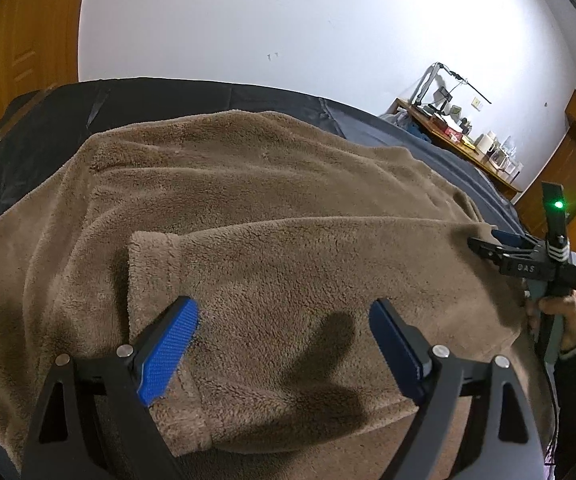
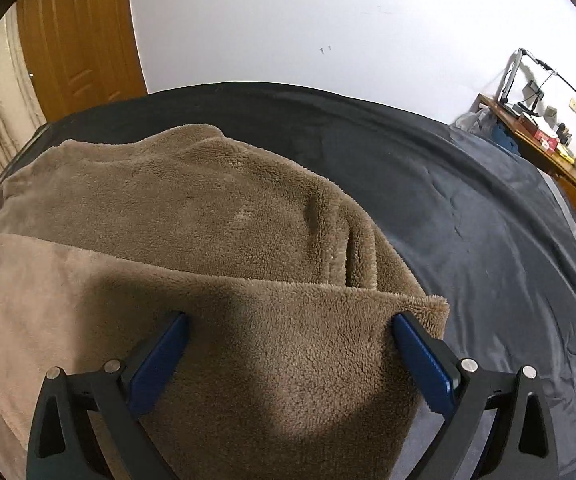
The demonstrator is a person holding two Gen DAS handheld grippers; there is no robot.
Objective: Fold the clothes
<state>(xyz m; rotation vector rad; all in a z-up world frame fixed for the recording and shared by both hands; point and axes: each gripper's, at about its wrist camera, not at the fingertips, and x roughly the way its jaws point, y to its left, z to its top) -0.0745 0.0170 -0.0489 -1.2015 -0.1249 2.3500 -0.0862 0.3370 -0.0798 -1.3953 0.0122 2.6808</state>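
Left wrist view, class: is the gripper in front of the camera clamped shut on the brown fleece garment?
No. The left gripper stands wide open above the brown fleece garment, its blue pads far apart with nothing pinched between them.

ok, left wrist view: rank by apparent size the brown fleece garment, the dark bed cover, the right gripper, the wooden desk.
1. brown fleece garment, fills most of the frame
2. dark bed cover, what shows around the garment
3. right gripper and wooden desk: about alike; the desk is far off, so unranked.
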